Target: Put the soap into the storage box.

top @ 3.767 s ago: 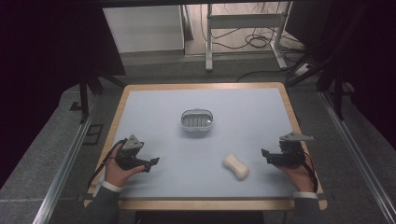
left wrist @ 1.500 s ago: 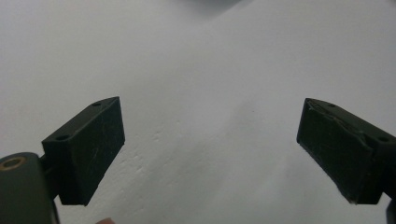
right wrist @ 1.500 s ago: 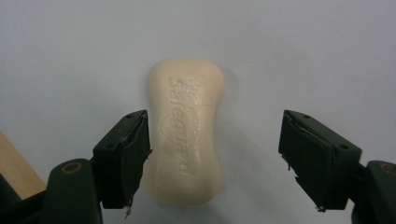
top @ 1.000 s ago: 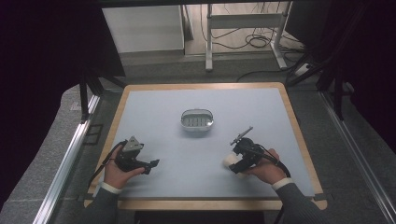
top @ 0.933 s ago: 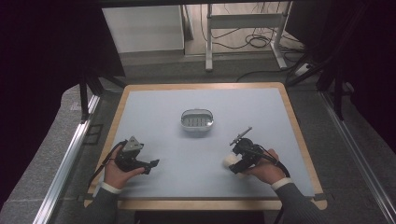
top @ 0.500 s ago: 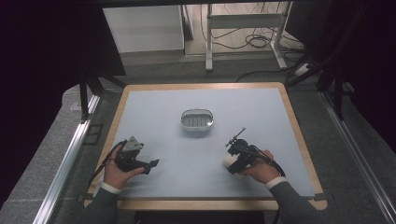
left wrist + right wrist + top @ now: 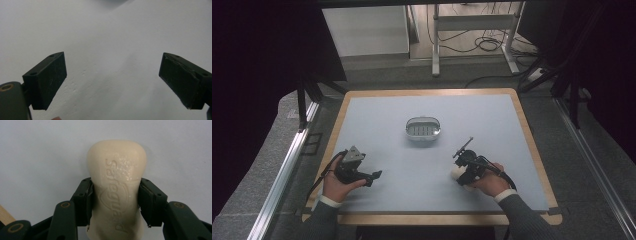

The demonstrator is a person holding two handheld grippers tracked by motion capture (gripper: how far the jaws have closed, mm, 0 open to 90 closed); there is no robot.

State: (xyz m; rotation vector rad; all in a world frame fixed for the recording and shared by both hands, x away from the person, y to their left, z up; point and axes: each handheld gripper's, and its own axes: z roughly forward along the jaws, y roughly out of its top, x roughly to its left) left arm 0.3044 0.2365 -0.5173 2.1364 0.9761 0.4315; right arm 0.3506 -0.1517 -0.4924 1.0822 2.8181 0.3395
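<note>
The right gripper (image 7: pixel 115 195) pinches a cream-coloured bar of soap (image 7: pixel 116 182) at its narrow waist, one black jaw pressed flat against each side, with the embossed lettering facing up and the bar lying on the pale blue mat (image 7: pixel 377 120) at the near right of the table (image 7: pixel 522 125). In the high view this right gripper (image 7: pixel 461 176) sits just in front of the metal soap dish (image 7: pixel 423 128), which stands apart near the mat's centre. The left gripper (image 7: pixel 112 77) rests at the near left with its jaws spread wide over bare mat, holding nothing.
</note>
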